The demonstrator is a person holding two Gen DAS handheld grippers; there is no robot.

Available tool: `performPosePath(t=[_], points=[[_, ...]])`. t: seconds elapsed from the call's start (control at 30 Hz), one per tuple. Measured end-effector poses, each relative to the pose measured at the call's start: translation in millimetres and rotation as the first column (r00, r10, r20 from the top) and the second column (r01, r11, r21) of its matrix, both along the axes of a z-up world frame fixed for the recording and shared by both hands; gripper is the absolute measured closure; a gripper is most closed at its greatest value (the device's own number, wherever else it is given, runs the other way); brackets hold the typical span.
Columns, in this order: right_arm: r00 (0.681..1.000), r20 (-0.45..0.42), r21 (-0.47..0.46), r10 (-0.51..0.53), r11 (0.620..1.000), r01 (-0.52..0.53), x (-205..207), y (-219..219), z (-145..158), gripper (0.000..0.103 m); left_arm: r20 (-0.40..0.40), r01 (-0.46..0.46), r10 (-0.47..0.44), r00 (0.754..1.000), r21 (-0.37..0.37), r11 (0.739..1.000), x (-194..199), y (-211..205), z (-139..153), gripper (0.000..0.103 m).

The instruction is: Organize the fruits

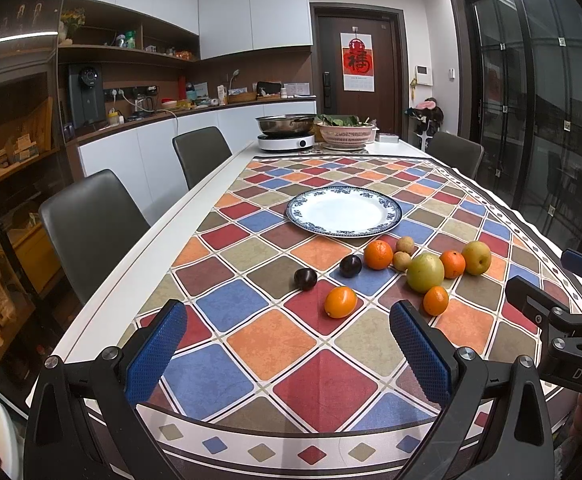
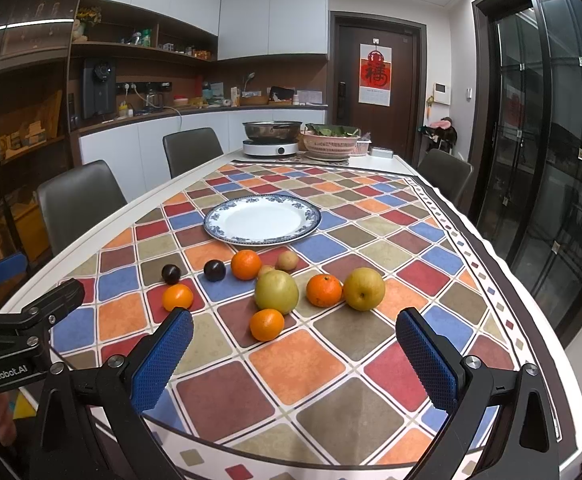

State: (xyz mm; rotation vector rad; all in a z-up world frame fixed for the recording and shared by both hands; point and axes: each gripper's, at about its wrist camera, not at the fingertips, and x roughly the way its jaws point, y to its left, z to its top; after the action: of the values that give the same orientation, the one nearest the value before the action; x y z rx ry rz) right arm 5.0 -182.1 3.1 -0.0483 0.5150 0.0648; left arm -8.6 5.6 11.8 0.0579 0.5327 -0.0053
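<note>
Left wrist view: left gripper [image 1: 287,344] has its jaws spread wide with nothing in them, plate [image 1: 344,211] bare, fruits [image 1: 395,270] all loose on the tablecloth [image 1: 283,340]. Right wrist view: right gripper [image 2: 295,354] gaping too, same empty plate [image 2: 262,219], so basically nothing's sorted yet

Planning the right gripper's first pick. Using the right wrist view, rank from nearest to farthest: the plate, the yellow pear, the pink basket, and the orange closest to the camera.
1. Closest orange, just ahead of the right gripper, slightly left of centre.
2. Yellow pear, ahead and right.
3. Plate, mid-table, empty.
4. Pink basket, at the far end beside the pot.
</note>
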Motion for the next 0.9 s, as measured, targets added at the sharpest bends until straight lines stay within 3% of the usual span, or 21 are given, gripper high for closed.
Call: performPosePath(t=[0.9], points=[[1.0, 0.003, -0.001, 0.0, 1.0, 0.0, -0.4, -0.2, 0.4, 0.001, 0.004, 0.001, -0.001, 1.0, 0.001, 1.0, -0.5, -0.5, 0.2, 0.0]])
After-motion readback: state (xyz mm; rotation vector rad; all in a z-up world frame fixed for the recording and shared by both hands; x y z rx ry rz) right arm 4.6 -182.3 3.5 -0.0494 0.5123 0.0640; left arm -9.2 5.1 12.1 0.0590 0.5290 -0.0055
